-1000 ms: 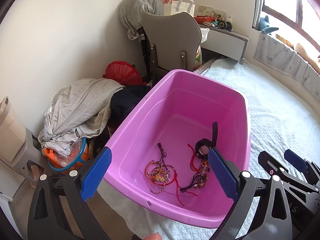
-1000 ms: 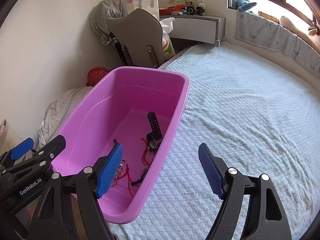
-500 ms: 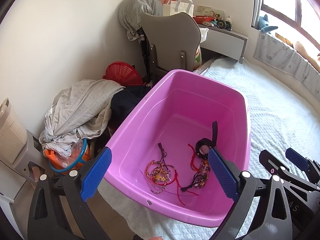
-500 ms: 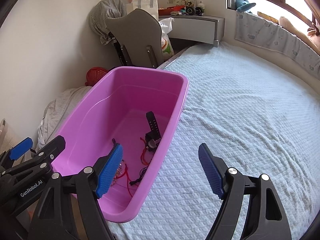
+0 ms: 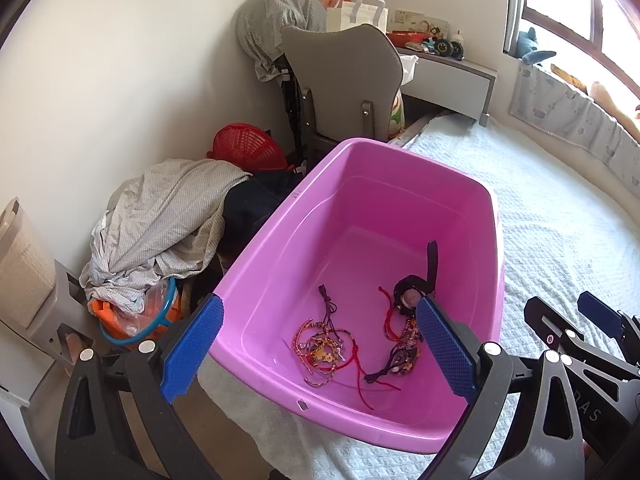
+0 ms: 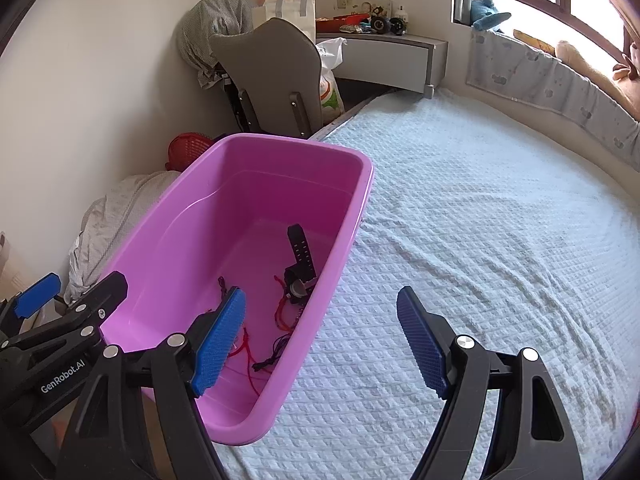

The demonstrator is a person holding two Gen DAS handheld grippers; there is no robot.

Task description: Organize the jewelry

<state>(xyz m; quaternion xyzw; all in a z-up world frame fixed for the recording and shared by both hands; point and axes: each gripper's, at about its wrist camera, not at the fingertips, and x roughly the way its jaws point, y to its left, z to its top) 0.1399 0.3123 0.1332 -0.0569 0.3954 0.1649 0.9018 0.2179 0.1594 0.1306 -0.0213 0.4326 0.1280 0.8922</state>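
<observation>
A pink plastic bin sits at the left edge of the bed; it also shows in the right wrist view. Inside lie a black watch, a tangle of colourful braided bracelets and a dark beaded bracelet with red cords. The watch also shows in the right wrist view. My left gripper is open and empty, above the bin's near end. My right gripper is open and empty, over the bin's right rim and the bed.
The bed has a pale quilted cover. Left of the bin are a pile of grey cloth, a red basket and an orange tub. A grey chair and a desk stand behind.
Both views shifted only slightly. The jewelry in the bin has not moved, and both grippers stay open.
</observation>
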